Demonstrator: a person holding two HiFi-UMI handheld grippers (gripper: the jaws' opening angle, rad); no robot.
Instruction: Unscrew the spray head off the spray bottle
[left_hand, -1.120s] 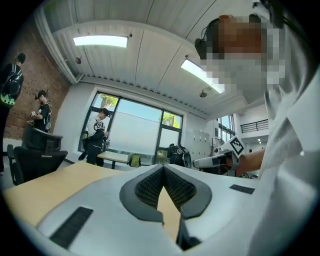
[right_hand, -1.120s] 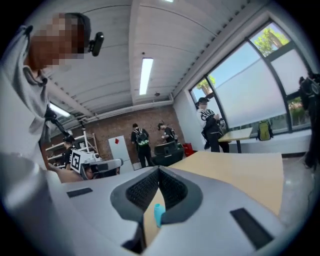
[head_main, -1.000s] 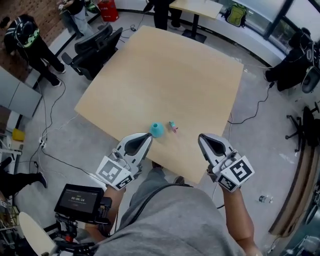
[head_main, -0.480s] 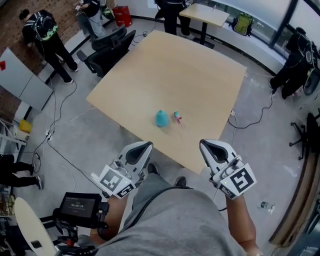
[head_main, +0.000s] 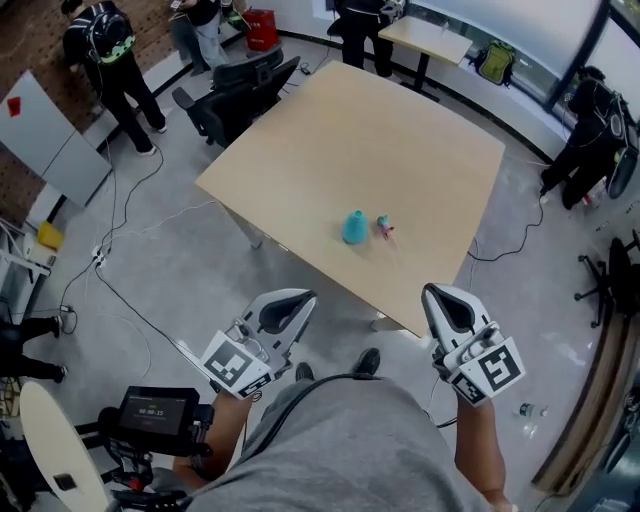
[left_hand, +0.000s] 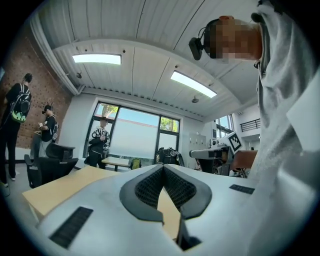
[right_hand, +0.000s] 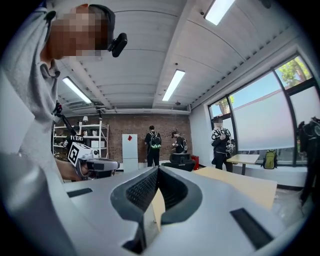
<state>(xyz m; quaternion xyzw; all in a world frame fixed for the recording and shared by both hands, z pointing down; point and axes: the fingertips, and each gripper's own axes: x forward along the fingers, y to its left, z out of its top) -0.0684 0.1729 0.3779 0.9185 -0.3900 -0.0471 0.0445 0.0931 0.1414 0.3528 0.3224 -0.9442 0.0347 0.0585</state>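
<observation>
A small teal bottle (head_main: 355, 227) stands on the light wooden table (head_main: 300, 160), near its front corner. Right beside it lies a small pink and teal spray head (head_main: 385, 227), apart from the bottle. My left gripper (head_main: 303, 298) and right gripper (head_main: 438, 294) hang short of the table's near edge, over the floor, well away from both objects. Each is shut with nothing between its pads. In the left gripper view the left gripper (left_hand: 162, 168) has its jaws pressed together, and the right gripper (right_hand: 157, 169) looks the same in its own view. Neither gripper view shows the bottle.
Black office chairs (head_main: 240, 85) stand at the table's far left corner, with people (head_main: 110, 50) beyond them. Cables (head_main: 130, 290) trail over the grey floor to the left. A small screen device (head_main: 155, 415) sits by my left arm. A second table (head_main: 440, 40) stands at the back.
Both grippers have drawn back from the table's near edge, still shut. The table with the bottle and spray head now lies farther ahead, with bare floor showing between it and the grippers.
</observation>
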